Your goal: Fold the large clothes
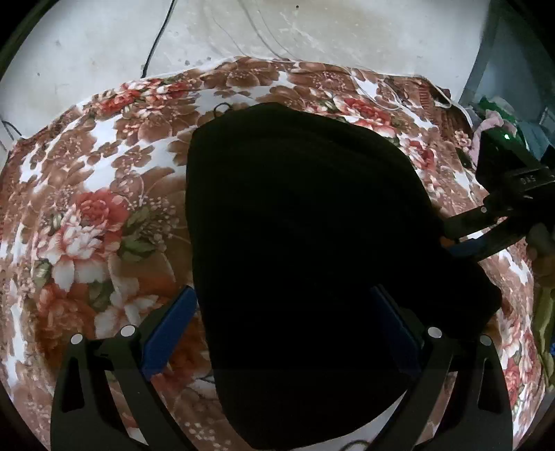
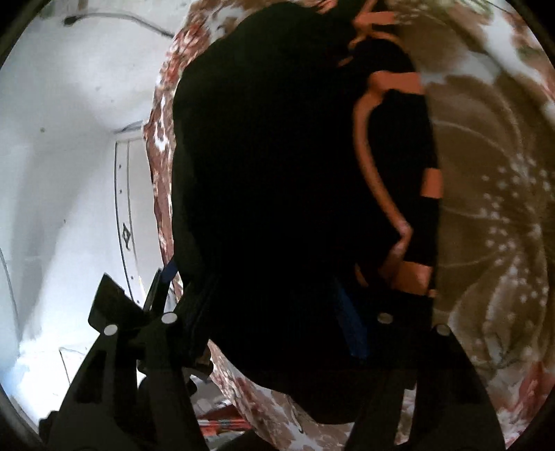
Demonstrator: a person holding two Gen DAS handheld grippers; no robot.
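Black fabric garment (image 1: 305,243) lies folded compact on floral-print bedspread (image 1: 86,208). Left tool (image 1: 284,333) released, astride near edge. Right tool (image 2: 256,295) spread, grip unclear. Final squaring possibly left.

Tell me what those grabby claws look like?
Each hand-held gripper is black plastic. The left hand-held gripper has two blue pads, cut-out slots and round silver screws. The right hand-held gripper looks the same, and from the left camera a tiny green light glows on it.

Floral bedspread (image 1: 86,215) on bed; pale stained wall (image 1: 312,31) behind, w/ black cable (image 1: 158,38).
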